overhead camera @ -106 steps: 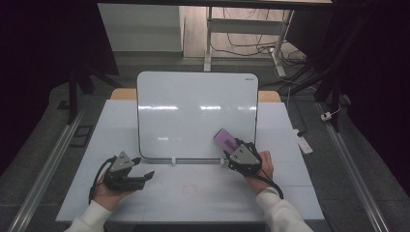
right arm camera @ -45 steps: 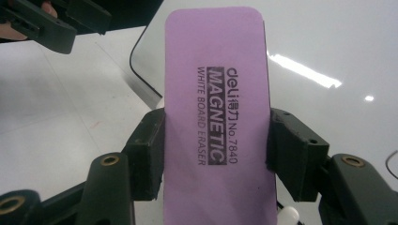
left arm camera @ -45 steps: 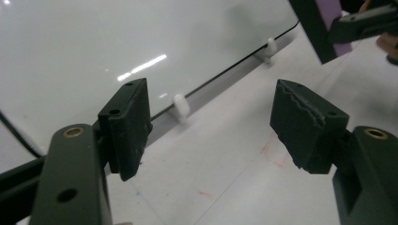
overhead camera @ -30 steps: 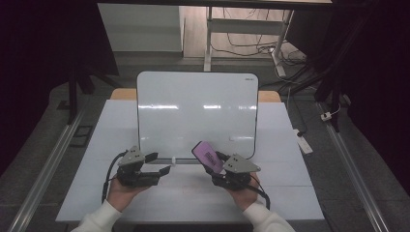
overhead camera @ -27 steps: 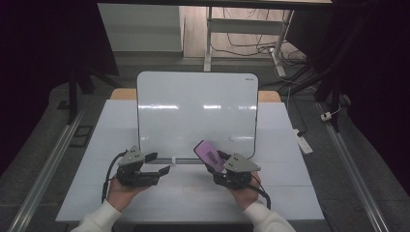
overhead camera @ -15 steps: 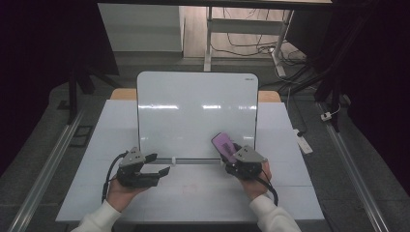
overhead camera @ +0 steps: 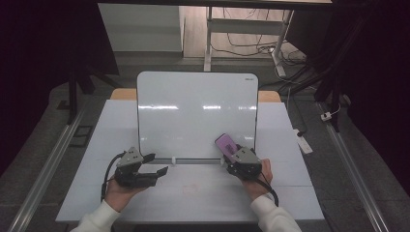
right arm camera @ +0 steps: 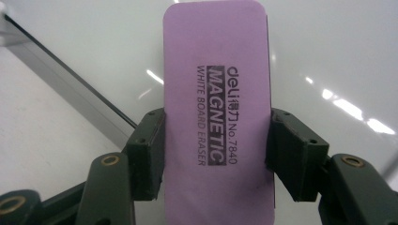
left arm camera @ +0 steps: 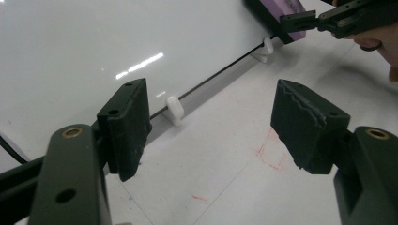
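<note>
Two grippers in play, one loaded. Right gripper (overhead camera: 231, 153) is clamped on the purple eraser (right arm camera: 217, 112) across its short sides, pads about mid-length, so roughly half the block sticks out past the jaws. In the high view the eraser (overhead camera: 225, 143) sits at the whiteboard's (overhead camera: 196, 116) lower right, around 5 o'clock on the board face, just above the bottom rail. It looks pressed to or very near the surface; contact itself I can't confirm. Left gripper (overhead camera: 155, 164) is wide open and empty, low over the table (overhead camera: 290, 193) at about 7 o'clock from the board, jaws aimed toward the rail and its white clip (left arm camera: 174, 108).

Risks as I read them:
- The board stands propped upright on small clips. Pushing the eraser hard into it could tip it back or skid it, since the left gripper isn't bracing anything.
- The label says magnetic. If it grabs the board, a sideways pull could twist it in the pads, with that long overhang as lever.
- The eraser is close to the rail, so a downward stroke could catch the edge and pop it out of the grip.
- The board face looks clean, so what a wipe would be aimed at is unclear; the red marks (left arm camera: 271, 151) are on the tabletop.
</note>
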Motion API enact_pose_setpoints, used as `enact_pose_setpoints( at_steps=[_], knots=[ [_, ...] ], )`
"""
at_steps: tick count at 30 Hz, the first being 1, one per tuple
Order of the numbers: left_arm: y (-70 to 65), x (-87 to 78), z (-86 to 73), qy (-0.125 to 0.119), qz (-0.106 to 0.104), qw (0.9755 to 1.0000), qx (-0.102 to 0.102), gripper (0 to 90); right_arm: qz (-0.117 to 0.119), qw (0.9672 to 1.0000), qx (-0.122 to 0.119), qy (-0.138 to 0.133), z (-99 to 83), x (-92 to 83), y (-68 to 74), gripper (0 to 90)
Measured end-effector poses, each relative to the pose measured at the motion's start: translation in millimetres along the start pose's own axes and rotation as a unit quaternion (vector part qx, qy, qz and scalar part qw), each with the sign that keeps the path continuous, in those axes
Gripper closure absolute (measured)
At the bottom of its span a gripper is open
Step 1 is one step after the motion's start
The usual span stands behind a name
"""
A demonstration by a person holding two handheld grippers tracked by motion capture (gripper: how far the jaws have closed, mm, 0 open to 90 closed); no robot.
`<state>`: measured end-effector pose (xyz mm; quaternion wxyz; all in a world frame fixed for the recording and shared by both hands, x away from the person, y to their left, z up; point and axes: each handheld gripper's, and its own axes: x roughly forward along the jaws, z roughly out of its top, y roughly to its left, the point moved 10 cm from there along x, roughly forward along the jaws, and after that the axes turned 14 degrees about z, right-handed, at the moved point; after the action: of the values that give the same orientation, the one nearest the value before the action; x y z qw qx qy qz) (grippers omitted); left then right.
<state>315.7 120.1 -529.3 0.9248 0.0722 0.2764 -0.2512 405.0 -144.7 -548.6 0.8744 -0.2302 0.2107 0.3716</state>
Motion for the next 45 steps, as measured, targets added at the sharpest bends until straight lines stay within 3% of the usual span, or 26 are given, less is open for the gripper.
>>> enact_pose_setpoints(
  at_steps=[3, 6, 10, 14, 19, 24, 31, 38, 45],
  knots=[
    [1.0, -0.6, -0.2, -0.001, 0.001, 1.0, -0.002, 29.5, -0.022, 0.9996, 0.019, 0.003, -6.3, -9.4, -13.1, 41.1],
    [1.0, -0.4, -0.1, 0.0, 0.001, 1.0, -0.001, 29.5, -0.022, 0.9994, 0.027, 0.002, -8.8, -11.7, -15.9, 41.2],
    [-0.3, 0.6, 0.4, 0.0, 0.0, 1.0, -0.001, 29.5, 0.011, 0.9995, 0.028, 0.005, -3.7, -5.9, 0.0, 41.1],
    [-5.0, 1.4, 3.4, -0.003, -0.005, 1.0, 0.0, 29.6, 0.045, 0.9979, 0.016, -0.043, 26.6, -12.4, 21.6, 41.2],
    [-12.7, 2.2, 7.4, -0.005, -0.014, 0.9999, 0.003, 29.9, 0.095, 0.9933, 0.0, -0.066, 45.4, -8.0, 57.5, 41.1],
    [-20.2, 4.2, 11.4, -0.008, -0.025, 0.9996, 0.001, 30.6, 0.126, 0.9886, 0.02, -0.08, 49.6, -1.9, 74.7, 41.1],
    [-33.6, 11.1, 21.6, -0.012, -0.049, 0.9986, -0.012, 31.5, 0.149, 0.984, 0.017, -0.096, 57.0, 0.8, 92.4, 41.1],
    [-49.2, 22.1, 33.5, -0.016, -0.074, 0.9969, -0.021, 34.4, 0.151, 0.9827, 0.011, -0.106, 59.5, 1.5, 102.7, 41.1],
    [-52.7, 27.9, 39.8, -0.017, -0.099, 0.9938, -0.048, 49.1, 0.148, 0.9808, 0.01, -0.127, 64.7, 0.9, 112.5, 41.0]
  ],
)
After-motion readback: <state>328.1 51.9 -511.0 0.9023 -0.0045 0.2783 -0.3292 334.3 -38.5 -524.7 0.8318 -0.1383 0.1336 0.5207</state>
